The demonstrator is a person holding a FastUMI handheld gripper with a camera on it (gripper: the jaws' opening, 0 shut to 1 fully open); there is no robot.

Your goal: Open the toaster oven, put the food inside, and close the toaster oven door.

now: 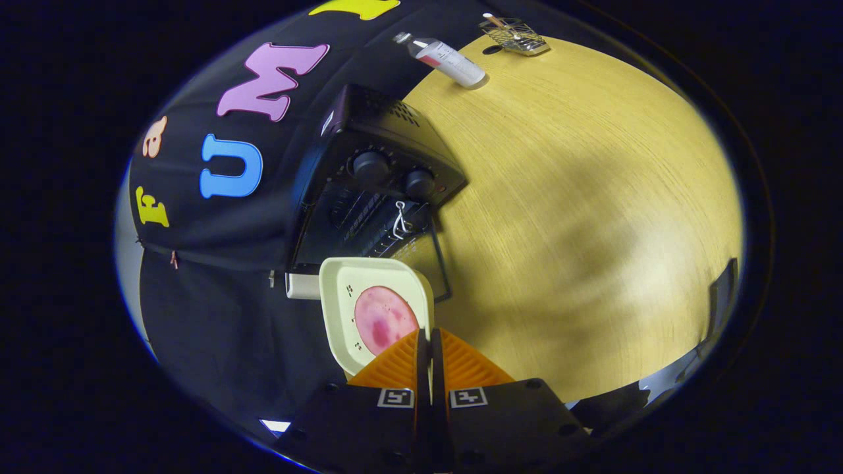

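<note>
Gripper (425, 337) fingers pinched together on the near rim of a cream tray (342, 289), both pressing on the edge, no gap visible btwn them. Tray sticks out straight ahead of the fingertips, held off the table, seen tilted in this fisheye view.

Food (384, 318) = round pink slice w/ darker red blotches, lying flat in the tray, just ahead of the fingertips and partly hidden by one finger.

Toaster oven (369, 184), black, directly beyond the tray. Door (431, 260) is down/open, glass panel w/ thin frame hanging toward the gripper; far edge of tray overlaps the door and the mouth of the cavity. Rack bars visible inside. Two knobs (394, 172) on the front panel above the cavity. White binder clip (400, 219) hooked at the cavity front, just beyond the tray.

Oven sits on a light wood table (593, 230). Far beyond the fingers: a white tube (448, 58) lying on its side, and further still a small wire basket (515, 34).
</note>
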